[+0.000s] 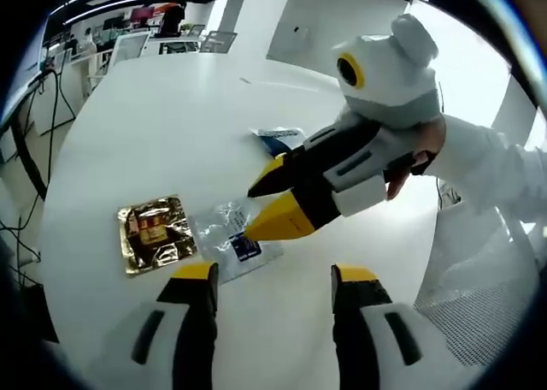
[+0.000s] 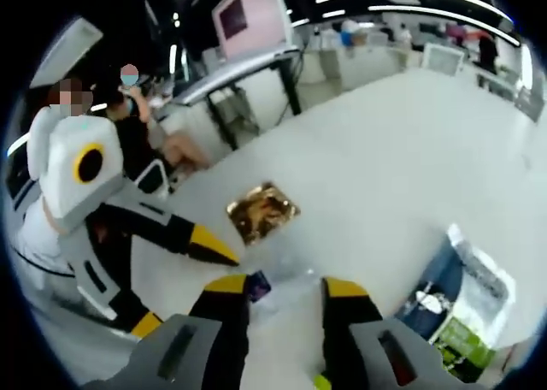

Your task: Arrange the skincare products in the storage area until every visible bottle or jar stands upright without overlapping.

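Observation:
A clear plastic sachet (image 1: 224, 226) with a dark blue label lies flat on the white table, beside a crinkled gold foil sachet (image 1: 155, 233). A blue and white packet (image 1: 280, 139) lies farther off. My right gripper (image 1: 251, 212) reaches in from the right, open, with its lower yellow tip just over the clear sachet. In the right gripper view the sachet's dark label (image 2: 259, 284) shows by the inner side of one jaw of that open gripper (image 2: 284, 286). The gold sachet (image 2: 261, 210) lies ahead and the blue and white packet (image 2: 461, 296) to the right. My left gripper (image 1: 273, 274) is open and holds nothing.
The round white table (image 1: 171, 125) curves away at its left edge, with cables (image 1: 34, 150) on the floor beyond. A mesh chair (image 1: 479, 313) stands at the right. Desks, a monitor (image 2: 248, 18) and seated people (image 2: 145, 125) are in the background.

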